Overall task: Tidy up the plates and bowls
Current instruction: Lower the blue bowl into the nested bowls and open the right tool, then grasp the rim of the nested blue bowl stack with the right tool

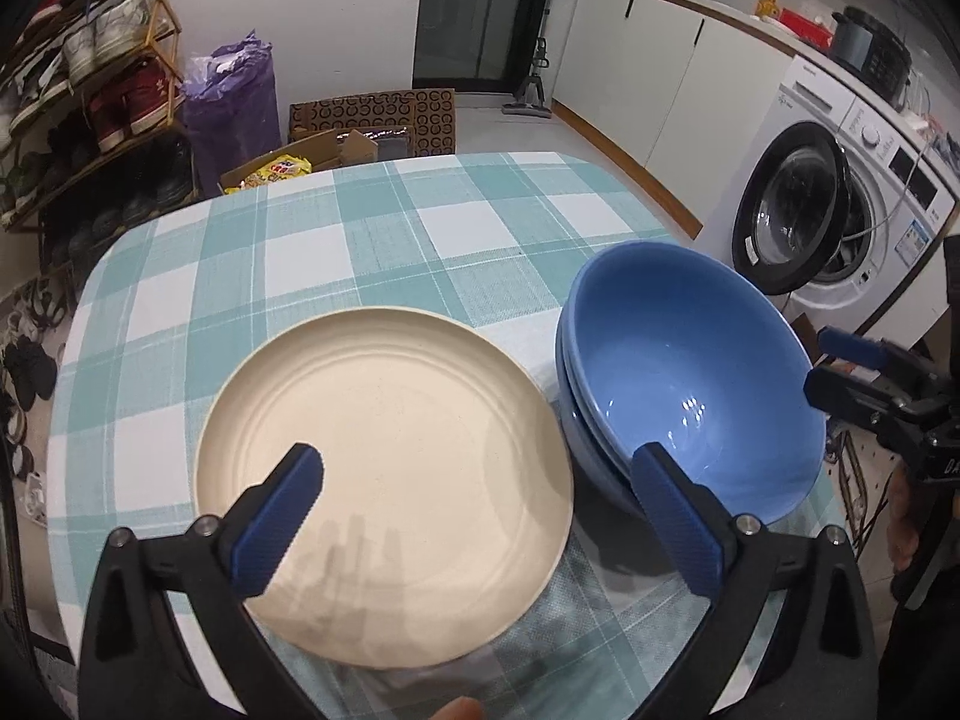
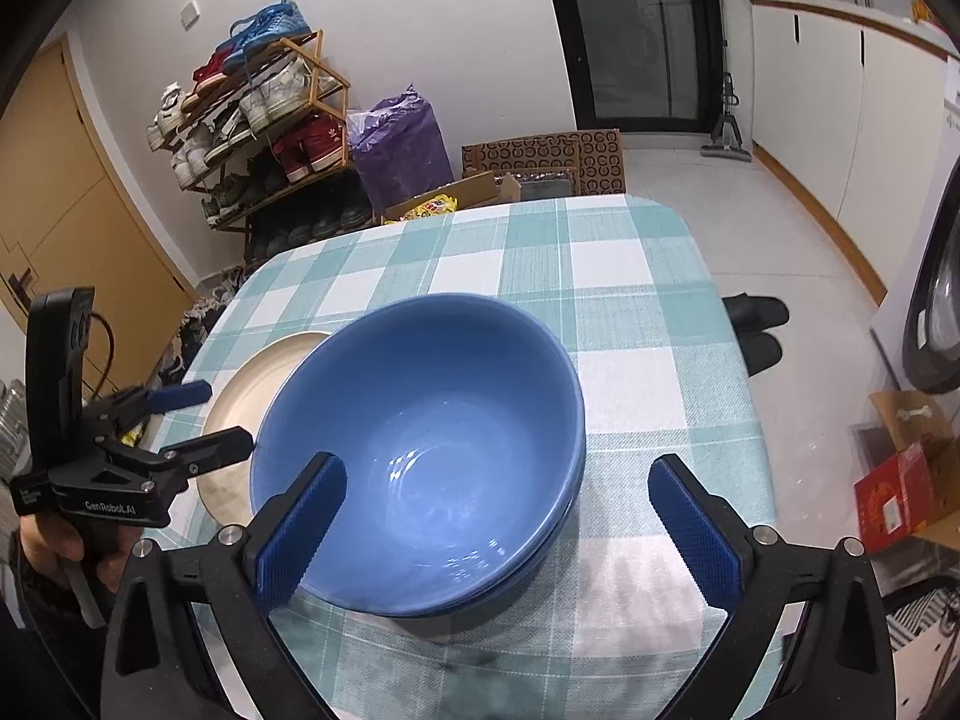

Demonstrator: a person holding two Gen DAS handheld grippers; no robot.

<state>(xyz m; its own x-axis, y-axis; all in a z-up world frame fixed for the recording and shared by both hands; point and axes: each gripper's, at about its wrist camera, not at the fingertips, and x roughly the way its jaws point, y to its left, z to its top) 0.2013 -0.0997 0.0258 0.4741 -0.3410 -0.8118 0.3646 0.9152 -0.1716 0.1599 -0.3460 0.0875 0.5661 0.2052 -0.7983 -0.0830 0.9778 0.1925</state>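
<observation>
A cream plate (image 1: 384, 468) lies on the checked tablecloth (image 1: 360, 240), with two stacked blue bowls (image 1: 690, 372) touching its right edge. My left gripper (image 1: 480, 486) is open and empty, its fingers hovering over the plate's near half. In the right wrist view the blue bowls (image 2: 420, 450) sit in the middle, the plate (image 2: 252, 384) showing behind their left side. My right gripper (image 2: 498, 504) is open and empty, its left finger over the bowls' near rim. The left gripper also shows in that view (image 2: 198, 420), and the right gripper at the left wrist view's right edge (image 1: 840, 366).
A shoe rack (image 2: 252, 120), a purple bag (image 2: 396, 144) and cardboard boxes (image 2: 540, 162) stand beyond the table's far edge. A washing machine (image 1: 810, 210) and white cabinets (image 1: 660, 60) are to the right. Black slippers (image 2: 756, 324) lie on the floor.
</observation>
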